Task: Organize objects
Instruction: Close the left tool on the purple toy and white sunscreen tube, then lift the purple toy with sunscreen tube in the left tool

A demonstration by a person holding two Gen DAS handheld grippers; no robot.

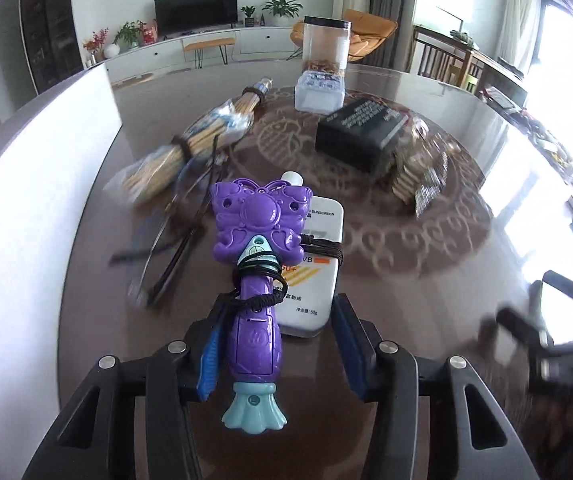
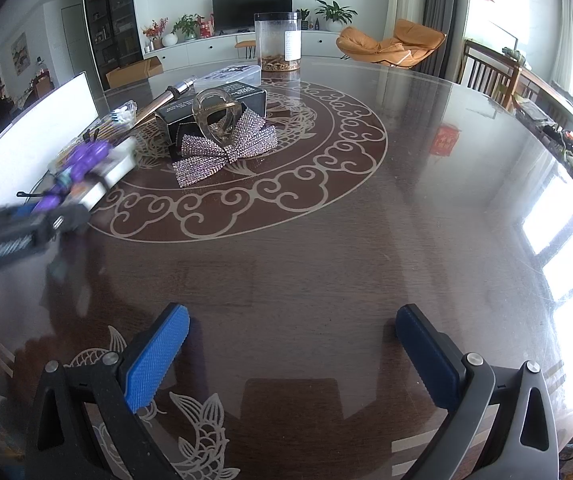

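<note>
A purple butterfly toy with a teal tail is tied by black cord to a white sunscreen tube. My left gripper is shut on this bundle: the left pad presses the toy's handle, and the tube's end lies toward the right pad. Bundle and fingers look sharp against a blurred table. In the right wrist view the left gripper is a blur at the left, with the purple toy in it. My right gripper stands open over bare table, with nothing between its blue pads.
On the round glass table lie a wrapped stick bundle, dark thin sticks, a black box, a rhinestone bow under a clear hair claw, a small plastic box and a clear jar. A white panel stands at the left.
</note>
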